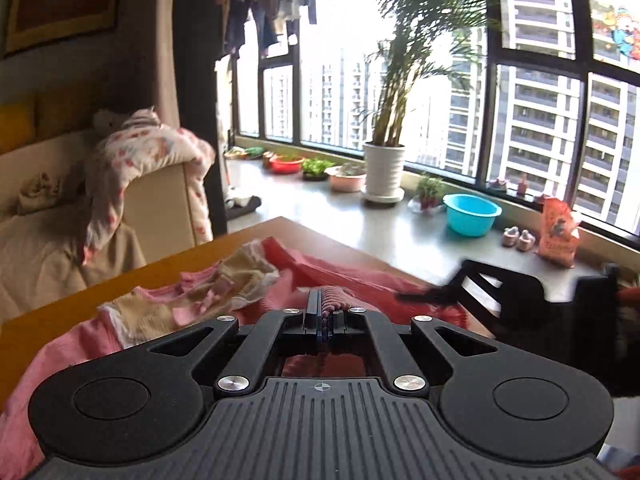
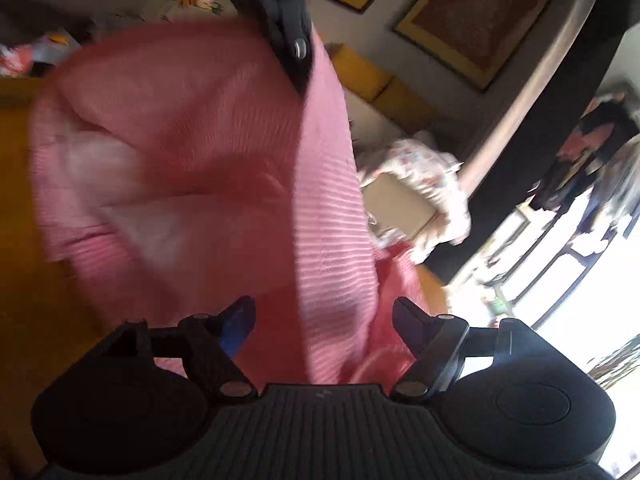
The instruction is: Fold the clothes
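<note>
One pink ribbed garment [image 2: 208, 152] is hanging over the orange table [image 2: 24, 208], its lower part blurring in the right wrist view. The left gripper [image 1: 325, 312] is clenching its ribbed edge. The right gripper [image 2: 324, 320], fingers spread, is gripping nothing. One beige-and-pink garment [image 1: 192, 296] is lying crumpled on the table beside the pink one.

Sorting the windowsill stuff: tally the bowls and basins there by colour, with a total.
Blue: 1, the blue basin
Red: 1, the red basin
Pink: 1, the pink bowl
Total: 3, all on the windowsill, left wrist view.
</note>
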`<state>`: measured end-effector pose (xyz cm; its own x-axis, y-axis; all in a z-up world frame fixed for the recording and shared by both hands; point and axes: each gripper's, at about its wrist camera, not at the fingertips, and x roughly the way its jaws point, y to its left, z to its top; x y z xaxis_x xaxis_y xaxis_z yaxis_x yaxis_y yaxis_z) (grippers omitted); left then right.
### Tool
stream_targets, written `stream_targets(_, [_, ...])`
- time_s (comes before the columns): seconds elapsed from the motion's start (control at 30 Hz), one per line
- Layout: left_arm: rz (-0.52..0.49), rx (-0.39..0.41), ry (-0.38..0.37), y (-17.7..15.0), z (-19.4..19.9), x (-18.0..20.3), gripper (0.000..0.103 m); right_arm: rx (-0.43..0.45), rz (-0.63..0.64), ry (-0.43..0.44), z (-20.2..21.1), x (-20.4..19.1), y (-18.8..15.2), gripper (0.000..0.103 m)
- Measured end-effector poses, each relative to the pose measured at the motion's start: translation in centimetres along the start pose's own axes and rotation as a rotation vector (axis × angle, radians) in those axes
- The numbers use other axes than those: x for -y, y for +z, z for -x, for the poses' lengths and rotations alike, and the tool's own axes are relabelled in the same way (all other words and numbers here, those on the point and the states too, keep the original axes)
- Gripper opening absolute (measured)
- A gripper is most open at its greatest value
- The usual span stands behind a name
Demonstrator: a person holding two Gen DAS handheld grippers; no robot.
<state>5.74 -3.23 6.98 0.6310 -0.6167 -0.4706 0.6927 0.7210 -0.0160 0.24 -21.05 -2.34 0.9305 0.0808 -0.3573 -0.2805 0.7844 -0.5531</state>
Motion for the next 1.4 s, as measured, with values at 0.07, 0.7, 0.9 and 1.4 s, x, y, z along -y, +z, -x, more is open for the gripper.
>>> stream_targets(0.07, [0.018,-0.025,-0.021,-1.0,0.3,0.1,0.003,0.005,-0.013,-0.054,-0.5,0.5,0.3,0.076])
stream_targets(0.7, [0.395,-0.022,-0.060,-6.9,5.5,-5.1,0.079,0.005,-0.763,0.270,7.2,10.0,-4.6,0.101])
stream_targets(0.9, [0.910,0.202,0.018,-9.0,4.2,-15.8,0.081,0.121,-1.067,0.559,-0.2,10.7,0.1,0.102])
stream_targets(1.4, [1.041,0.188,0.265,-9.5,7.9,-31.1,0.086,-0.072,-1.136,0.739,-14.0,4.4,0.0,0.103])
